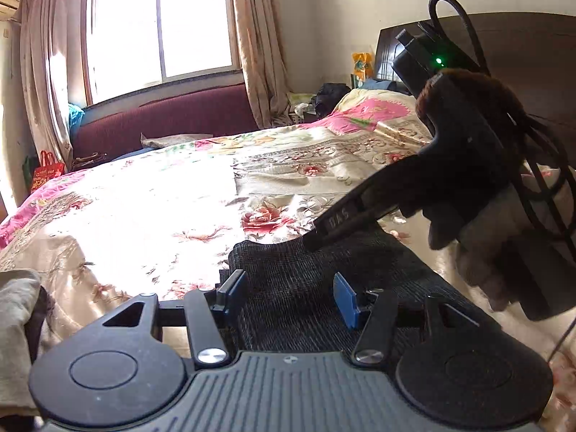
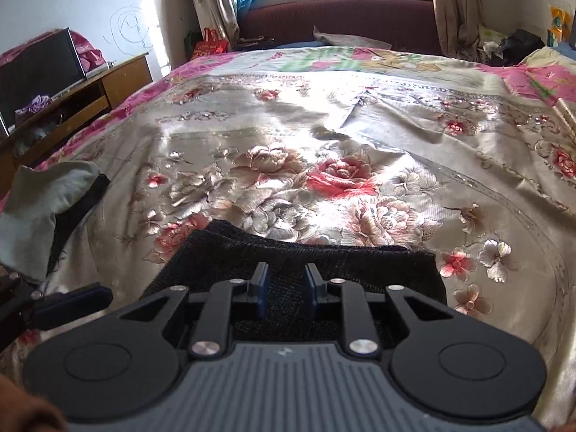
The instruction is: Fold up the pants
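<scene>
The dark knitted pants (image 1: 306, 280) lie folded in a compact pile on the floral bedspread (image 1: 162, 216), near the front edge. My left gripper (image 1: 289, 291) is open, its blue pads either side of the pile's left part, low over it. My right gripper (image 2: 286, 288) hovers over the same pants (image 2: 324, 259), its jaws open with a narrow gap and nothing between them. In the left wrist view the right gripper's fingertips (image 1: 316, 234) rest at the pile's far edge. The left gripper's finger shows in the right wrist view (image 2: 68, 304) at lower left.
A grey and black garment (image 2: 43, 208) lies at the bed's left edge. A wooden TV stand (image 2: 90, 90) stands to the left, a maroon sofa (image 2: 342, 18) under the window, a dark headboard (image 1: 522, 54) and pillow (image 1: 370, 108) at the right.
</scene>
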`<state>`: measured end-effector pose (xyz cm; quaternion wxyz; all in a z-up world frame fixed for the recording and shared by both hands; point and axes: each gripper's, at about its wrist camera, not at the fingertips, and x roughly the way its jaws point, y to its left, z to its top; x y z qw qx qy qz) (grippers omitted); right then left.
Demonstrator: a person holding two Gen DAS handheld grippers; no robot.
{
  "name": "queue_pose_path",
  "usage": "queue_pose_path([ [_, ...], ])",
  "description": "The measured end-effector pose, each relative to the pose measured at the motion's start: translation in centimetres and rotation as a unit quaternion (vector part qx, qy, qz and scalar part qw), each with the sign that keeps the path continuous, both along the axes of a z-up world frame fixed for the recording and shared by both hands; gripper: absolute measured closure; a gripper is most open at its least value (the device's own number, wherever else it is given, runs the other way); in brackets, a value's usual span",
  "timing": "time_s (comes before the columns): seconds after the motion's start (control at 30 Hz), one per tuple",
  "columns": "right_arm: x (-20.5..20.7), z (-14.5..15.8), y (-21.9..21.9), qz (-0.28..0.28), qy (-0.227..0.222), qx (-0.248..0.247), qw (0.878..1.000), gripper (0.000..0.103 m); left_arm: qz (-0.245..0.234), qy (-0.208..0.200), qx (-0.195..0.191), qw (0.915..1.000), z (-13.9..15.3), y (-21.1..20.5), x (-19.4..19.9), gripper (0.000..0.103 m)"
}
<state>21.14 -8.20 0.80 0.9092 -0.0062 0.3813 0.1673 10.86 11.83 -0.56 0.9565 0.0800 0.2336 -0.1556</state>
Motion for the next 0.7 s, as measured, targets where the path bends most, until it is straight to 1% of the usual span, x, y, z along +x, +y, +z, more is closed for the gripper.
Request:
queue_pose_path([
  [0.03, 0.9, -1.3, 0.1, -0.003, 0.004, -0.012, 1.000, 0.087, 0.005, 0.011, 0.007, 0.9999, -0.9, -0.2, 1.4, 0.037],
  [0.1, 2.5, -3.6, -0.1, -0.010, 0.017, -0.018, 1.000, 0.087, 0.018, 0.036, 0.031, 0.9987, -3.0, -0.2, 4.2, 0.036],
  [0.13, 3.4, -4.7, -0.4, -0.021, 0.032, -0.009, 0.999, 0.087, 0.021, 0.040, 0.040, 0.9982, -4.0, -0.1, 5.2, 0.030],
  [0.17, 4.2, -5.8, -0.9, -0.036, 0.044, 0.011, 0.998, 0.089, 0.024, 0.051, 0.038, 0.9977, -4.7, 0.2, 6.2, 0.021],
  [0.2, 4.8, -6.2, -1.1, -0.042, 0.049, 0.020, 0.998, 0.090, 0.027, 0.061, 0.030, 0.9973, -5.0, 0.7, 6.9, 0.017],
  [0.23, 5.2, -6.4, -1.1, -0.044, 0.054, 0.024, 0.997, 0.090, 0.028, 0.068, 0.023, 0.9970, -5.0, 1.1, 7.2, 0.012],
  [0.27, 5.4, -6.4, -1.0, -0.044, 0.057, 0.022, 0.997, 0.090, 0.026, 0.074, 0.021, 0.9967, -4.9, 1.5, 7.3, 0.008],
  [0.33, 5.1, -6.0, -1.2, -0.042, 0.054, 0.026, 0.997, 0.090, 0.021, 0.083, 0.024, 0.9961, -4.7, 1.6, 7.4, 0.007],
  [0.37, 4.8, -5.4, -1.6, -0.048, 0.055, 0.037, 0.997, 0.090, 0.020, 0.084, 0.027, 0.9959, -4.5, 1.6, 7.2, 0.008],
  [0.43, 3.2, -3.7, -2.9, -0.068, 0.037, 0.073, 0.994, 0.087, 0.022, 0.075, 0.042, 0.9961, -3.3, 1.0, 5.4, 0.008],
  [0.47, 1.8, -2.4, -3.7, -0.077, 0.019, 0.093, 0.993, 0.086, 0.024, 0.067, 0.049, 0.9963, -3.1, 1.1, 4.9, 0.009],
  [0.5, 0.1, -1.3, -4.3, -0.086, -0.001, 0.099, 0.991, 0.085, 0.027, 0.054, 0.056, 0.9966, -2.6, 1.2, 3.8, 0.009],
  [0.53, -1.7, -0.4, -4.8, -0.092, -0.017, 0.099, 0.991, 0.082, 0.035, 0.049, 0.060, 0.9964, -2.4, 1.4, 3.4, 0.009],
  [0.57, -3.7, 0.6, -5.3, -0.097, -0.024, 0.094, 0.991, 0.080, 0.048, 0.050, 0.064, 0.9955, -2.3, 1.6, 2.8, 0.009],
  [0.6, -5.4, 1.2, -5.5, -0.099, -0.019, 0.088, 0.991, 0.081, 0.068, 0.057, 0.063, 0.9941, -2.0, 2.0, 2.1, 0.011],
  [0.63, -7.0, 1.5, -5.8, -0.100, -0.015, 0.084, 0.991, 0.081, 0.081, 0.061, 0.052, 0.9935, -1.4, 2.4, 1.2, 0.012],
  [0.7, -10.4, 2.2, -6.2, -0.096, -0.021, 0.068, 0.993, 0.081, 0.089, 0.052, 0.031, 0.9942, -0.2, 2.5, -1.3, 0.012],
])
